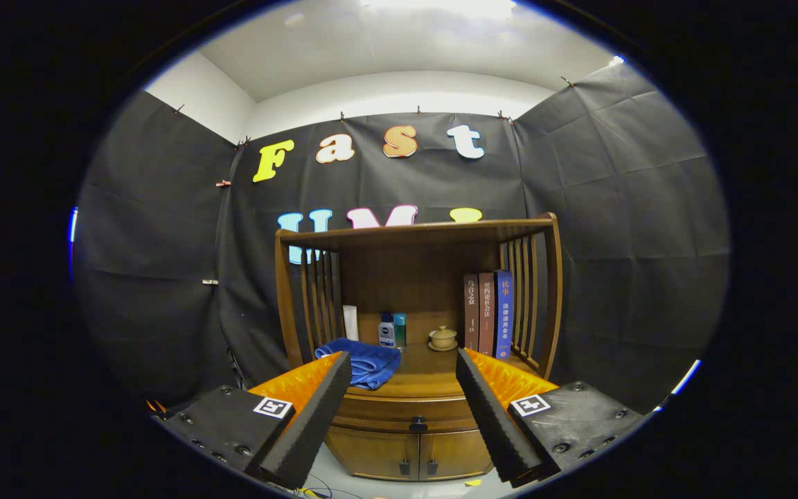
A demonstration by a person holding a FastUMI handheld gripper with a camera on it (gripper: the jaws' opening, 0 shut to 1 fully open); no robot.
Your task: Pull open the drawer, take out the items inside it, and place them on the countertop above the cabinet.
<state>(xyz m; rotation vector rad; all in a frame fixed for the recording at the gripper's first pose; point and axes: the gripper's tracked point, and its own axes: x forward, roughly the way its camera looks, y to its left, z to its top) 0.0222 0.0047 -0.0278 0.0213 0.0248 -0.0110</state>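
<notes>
The tool (404, 374) is released, its two fingers spread wide with nothing between them, and it faces a wooden cabinet (413, 443) set against the booth wall. The drawer (409, 410) is shut: its front is a low horizontal band just under the table (427, 378), with its long axis running side to side, square to the line the fingers point along. Its small dark knob (418, 424) sits at the middle of that band, ahead of the tool, lower than the fingertips and near the centre of the gap between them, so the approach looks like a forward and downward move, not a sideways one. The items to fetch are hidden inside. On the table lie a folded blue towel (366, 362), two small bottles (393, 331), a lidded cup (442, 338) and upright books (487, 314), leaving bare wood in front.
</notes>
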